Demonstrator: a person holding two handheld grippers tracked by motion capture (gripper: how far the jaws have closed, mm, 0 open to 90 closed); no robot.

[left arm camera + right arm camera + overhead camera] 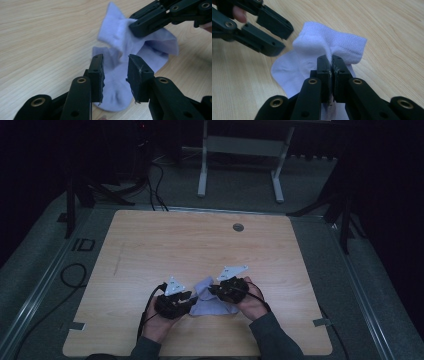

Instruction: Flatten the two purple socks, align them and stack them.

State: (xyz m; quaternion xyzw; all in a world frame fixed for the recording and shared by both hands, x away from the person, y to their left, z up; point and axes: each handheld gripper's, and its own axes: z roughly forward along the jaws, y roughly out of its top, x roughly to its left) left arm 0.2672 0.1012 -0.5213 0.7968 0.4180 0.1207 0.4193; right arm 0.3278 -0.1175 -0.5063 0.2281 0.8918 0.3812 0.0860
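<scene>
A pale lilac sock lies crumpled near the front middle of the wooden table. My right gripper is shut on the sock, pinching a fold of it just behind the ribbed cuff and holding that part up. My left gripper stands open over the sock's lower part, one jaw on each side of the cloth, not closed on it. In the high view the left gripper and right gripper face each other across the sock.
A small round grommet sits in the table's far edge area. Black cables trail on the floor to the left. A white table frame stands beyond the table's far side.
</scene>
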